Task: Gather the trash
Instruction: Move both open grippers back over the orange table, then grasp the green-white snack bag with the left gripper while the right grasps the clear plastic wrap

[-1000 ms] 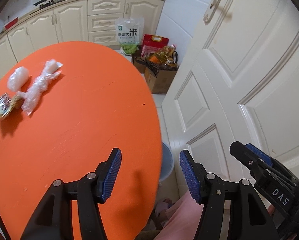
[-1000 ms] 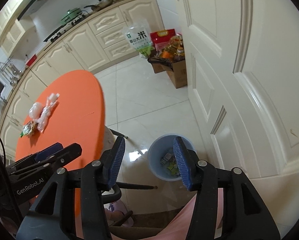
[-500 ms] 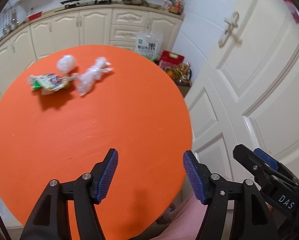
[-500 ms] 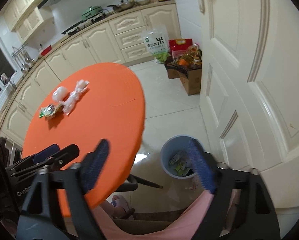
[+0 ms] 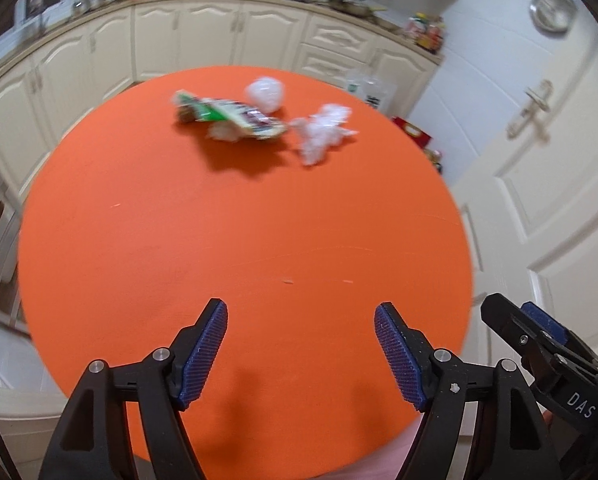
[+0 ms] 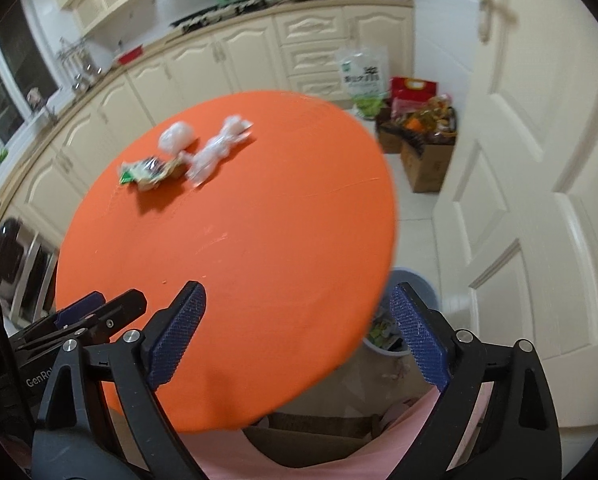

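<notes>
trash left to collect: three pieces grouped on the far side of the round orange table [image 5: 243,240] — a flattened green-and-white printed snack wrapper [image 5: 229,116], a small white crumpled ball [image 5: 265,94] just behind it, and a twisted clear plastic bag [image 5: 323,133] to its right. some rubbish already sits in the blue-grey plastic bin [image 6: 413,312] on the floor by the table's near right edge, so the task is partly done, three items to go. wrapper's long axis runs left-right across the left wrist view; plastic bag's long axis runs diagonally, near-left to far-right. left gripper [image 5: 301,354] and right gripper [image 6: 299,336] hover over the near table edge, well apart from the trash, jaws just opened wider, both wide apart with nothing between them.
</notes>
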{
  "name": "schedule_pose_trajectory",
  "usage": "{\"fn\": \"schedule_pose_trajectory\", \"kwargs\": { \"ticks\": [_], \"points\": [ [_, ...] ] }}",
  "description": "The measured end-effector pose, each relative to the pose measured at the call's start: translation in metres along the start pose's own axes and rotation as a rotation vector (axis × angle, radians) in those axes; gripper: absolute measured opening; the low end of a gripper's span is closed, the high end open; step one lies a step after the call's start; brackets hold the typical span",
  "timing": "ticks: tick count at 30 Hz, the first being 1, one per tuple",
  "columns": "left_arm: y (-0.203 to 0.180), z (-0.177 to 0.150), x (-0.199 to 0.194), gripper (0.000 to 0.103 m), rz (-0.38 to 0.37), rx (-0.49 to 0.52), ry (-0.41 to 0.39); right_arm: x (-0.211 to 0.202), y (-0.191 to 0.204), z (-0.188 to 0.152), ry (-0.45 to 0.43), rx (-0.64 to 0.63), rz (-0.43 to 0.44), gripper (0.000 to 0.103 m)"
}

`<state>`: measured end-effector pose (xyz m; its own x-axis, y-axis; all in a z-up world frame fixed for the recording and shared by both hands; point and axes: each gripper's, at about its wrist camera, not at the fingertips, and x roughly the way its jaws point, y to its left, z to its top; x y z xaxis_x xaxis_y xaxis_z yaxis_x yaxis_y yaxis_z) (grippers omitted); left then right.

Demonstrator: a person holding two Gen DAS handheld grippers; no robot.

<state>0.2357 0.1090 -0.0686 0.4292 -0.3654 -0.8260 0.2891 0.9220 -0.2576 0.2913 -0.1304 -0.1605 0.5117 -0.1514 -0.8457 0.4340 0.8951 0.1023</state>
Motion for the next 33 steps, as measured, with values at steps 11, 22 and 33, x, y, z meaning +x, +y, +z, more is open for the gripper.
{"fn": "schedule_pose_trajectory", "kwargs": {
  "ticks": [11, 22, 33],
  "points": [
    [0.055, 0.047, -0.003, 0.072, 0.057, -0.133, -0.014, 0.05, 0.052, 0.054, 0.06, -0.075, 0.084, 0.093],
    [0.08, 0.121, 0.023, 0.072, 0.0, -0.23, -0.006, 0.13, 0.07, 0.137, 0.153, -0.055, 0.104, 0.086],
    [0.089, 0.183, 0.076, 0.072, 0.041, -0.303, 0.04, 0.204, 0.083, 0.165, 0.311, -0.055, 0.13, 0.067]
  ]
}}
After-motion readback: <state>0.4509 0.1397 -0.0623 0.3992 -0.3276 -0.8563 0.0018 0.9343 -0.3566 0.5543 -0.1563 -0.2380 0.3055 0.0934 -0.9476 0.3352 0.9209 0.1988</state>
